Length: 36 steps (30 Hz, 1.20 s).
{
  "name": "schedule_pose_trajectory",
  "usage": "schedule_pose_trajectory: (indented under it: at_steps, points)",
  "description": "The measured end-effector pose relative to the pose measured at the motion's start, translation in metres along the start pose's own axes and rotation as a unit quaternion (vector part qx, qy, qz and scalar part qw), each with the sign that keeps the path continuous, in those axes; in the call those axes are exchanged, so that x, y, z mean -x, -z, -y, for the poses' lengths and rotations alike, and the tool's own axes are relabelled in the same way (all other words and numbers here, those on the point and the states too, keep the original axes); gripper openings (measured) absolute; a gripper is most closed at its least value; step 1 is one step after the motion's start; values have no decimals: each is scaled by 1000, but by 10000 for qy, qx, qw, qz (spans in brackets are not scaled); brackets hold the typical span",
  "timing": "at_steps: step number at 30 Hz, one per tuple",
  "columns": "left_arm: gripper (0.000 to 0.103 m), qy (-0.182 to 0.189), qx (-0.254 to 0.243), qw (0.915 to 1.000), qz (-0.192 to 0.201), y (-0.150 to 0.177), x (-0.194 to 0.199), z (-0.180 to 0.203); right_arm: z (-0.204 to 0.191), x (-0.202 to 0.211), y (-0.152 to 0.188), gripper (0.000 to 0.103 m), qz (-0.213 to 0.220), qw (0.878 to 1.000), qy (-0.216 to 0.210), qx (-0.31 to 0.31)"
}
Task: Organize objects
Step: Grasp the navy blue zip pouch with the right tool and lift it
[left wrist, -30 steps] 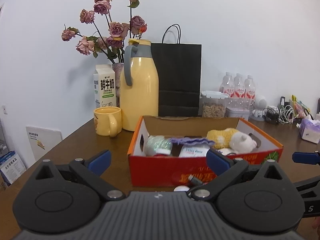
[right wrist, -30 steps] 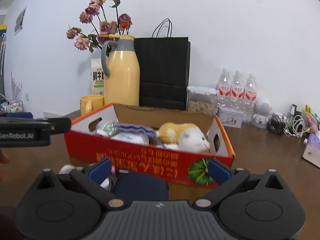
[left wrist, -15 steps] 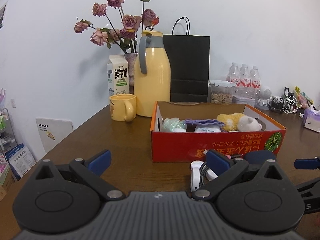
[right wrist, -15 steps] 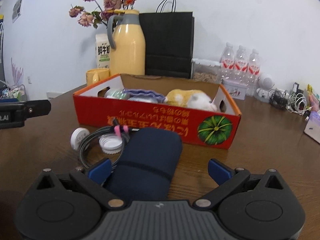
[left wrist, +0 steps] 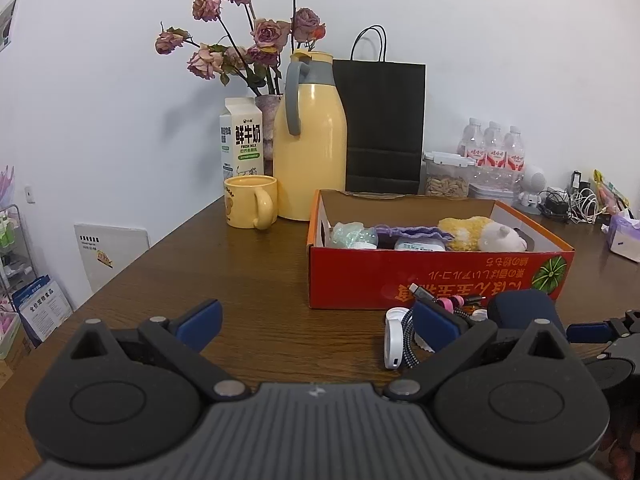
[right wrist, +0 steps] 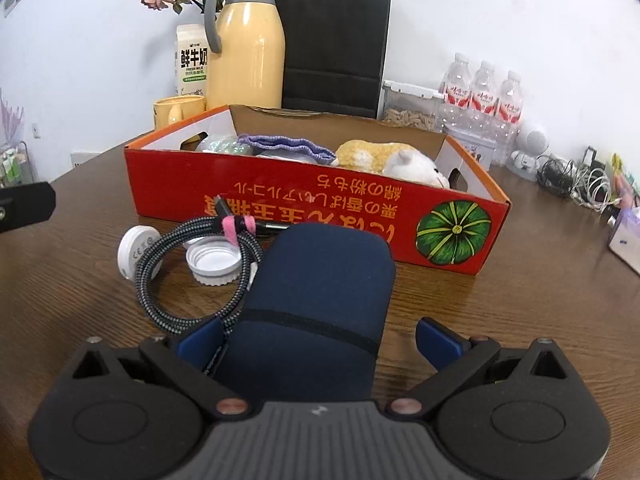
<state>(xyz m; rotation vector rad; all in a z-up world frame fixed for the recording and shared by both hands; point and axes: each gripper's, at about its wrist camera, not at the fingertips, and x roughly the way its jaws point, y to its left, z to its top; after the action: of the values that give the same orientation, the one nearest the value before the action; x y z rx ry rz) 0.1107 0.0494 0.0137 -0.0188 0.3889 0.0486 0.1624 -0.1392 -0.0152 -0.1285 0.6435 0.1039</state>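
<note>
A red cardboard box (right wrist: 280,208) (left wrist: 360,280) holds a yellow-white plush toy (right wrist: 392,158), a purple pouch (right wrist: 288,146) and small bottles. In front of it lie a dark blue case (right wrist: 316,300) (left wrist: 520,306), a coiled braided cable (right wrist: 192,264) with a pink tie, a white cap (right wrist: 212,262) and a white round puck (right wrist: 134,246). My right gripper (right wrist: 318,340) is open, its fingers on either side of the case's near end. My left gripper (left wrist: 316,322) is open and empty over bare table left of these items.
Behind the box stand a yellow thermos (left wrist: 310,136), yellow mug (left wrist: 250,202), milk carton (left wrist: 242,140), vase of dried roses (left wrist: 256,48), black paper bag (left wrist: 380,124), a food container and water bottles (left wrist: 494,152). Cables and a tissue pack (left wrist: 624,236) lie at the far right.
Both grippers have drawn back from the box and lowered. The blue case, cable and cap have come into fuller view, and the right gripper's fingers now sit around the case.
</note>
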Motion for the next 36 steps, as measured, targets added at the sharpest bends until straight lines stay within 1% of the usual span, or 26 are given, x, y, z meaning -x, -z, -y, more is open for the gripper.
schedule_pose_trajectory:
  at_steps: [3,4,5,6,7,9,11,14,19,24,30,36]
  points:
    - [103,10,-16,10000,-14,0,1,1,-1,1,0,100,33,10000,18,50]
    - [103,11,-19,10000,-18,1,1,2,-1,2,0,95,45,10000,-41,36]
    - [103,8,-23,10000,-25,1,1,2,0,2,0,86,50,9999,-119,7]
    - [103,2,-26,10000,-27,1,1,2,2,3,0,80,51,9997,-249,-57]
    - [103,-5,-26,10000,-29,1,1,2,3,3,1,78,39,9994,-332,-108]
    - [103,-14,-24,10000,-33,0,1,2,4,4,1,75,70,9993,-350,-122]
    - [103,-25,-27,10000,-31,0,1,3,5,7,2,71,146,9988,-422,-176]
    - [103,-26,-34,10000,-30,1,2,3,7,9,3,68,200,9981,-542,-226]
    - [103,-36,-73,10000,-48,0,0,5,9,18,3,68,417,9966,-659,-271]
    - [103,-38,-133,9999,-95,1,-4,11,22,27,2,67,577,9950,-722,-381]
    - [103,12,-216,9996,-180,2,-9,20,52,34,3,67,726,9945,-557,-514]
    - [103,144,-361,9988,-296,2,-17,32,77,28,5,67,685,9953,-408,-542]
